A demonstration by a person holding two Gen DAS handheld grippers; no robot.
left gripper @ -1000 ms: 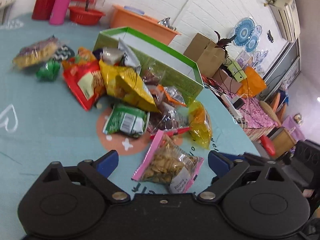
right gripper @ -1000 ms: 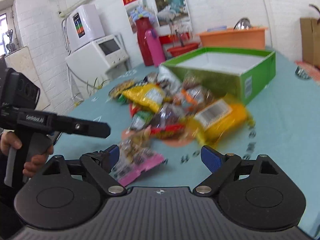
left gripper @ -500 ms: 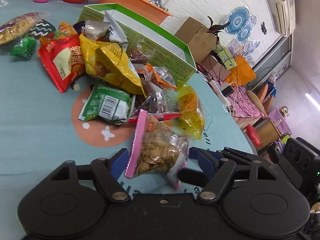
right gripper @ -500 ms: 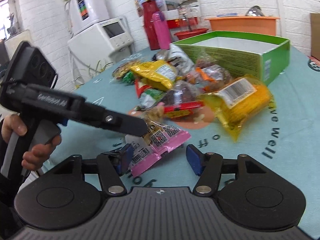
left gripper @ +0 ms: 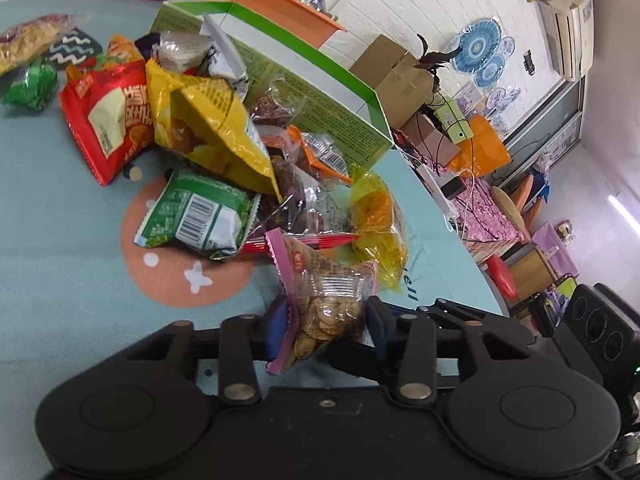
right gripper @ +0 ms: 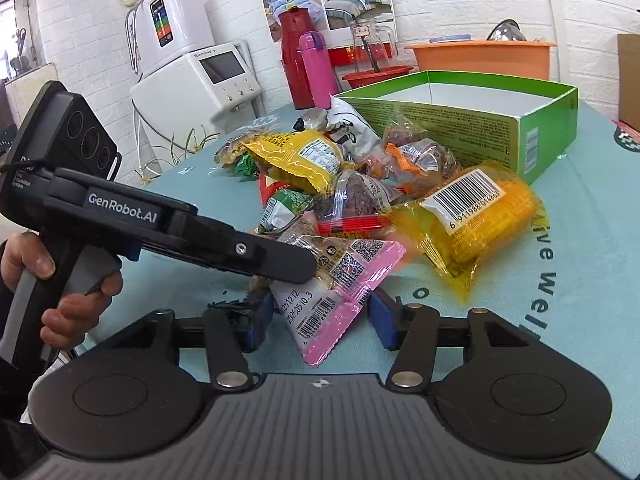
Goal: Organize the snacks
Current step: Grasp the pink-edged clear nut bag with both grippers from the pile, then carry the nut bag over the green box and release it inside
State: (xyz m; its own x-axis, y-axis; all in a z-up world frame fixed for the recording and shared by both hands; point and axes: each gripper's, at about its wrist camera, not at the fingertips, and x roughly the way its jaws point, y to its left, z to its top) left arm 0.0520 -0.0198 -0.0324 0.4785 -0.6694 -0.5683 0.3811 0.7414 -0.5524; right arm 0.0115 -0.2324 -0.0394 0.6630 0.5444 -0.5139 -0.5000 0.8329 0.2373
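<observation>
Your left claw is matt black plastic with blue pads. The peanut packet is glossy clear film with pink edges. Green box is printed cardboard; tabletop cover looks like matt teal cloth.

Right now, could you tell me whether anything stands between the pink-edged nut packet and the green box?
Yes. The pink-edged nut packet, pinched in the closing left gripper, faces the snack pile, heaped against the green box's near wall. Above the pile, nothing visible blocks the open top.
</observation>
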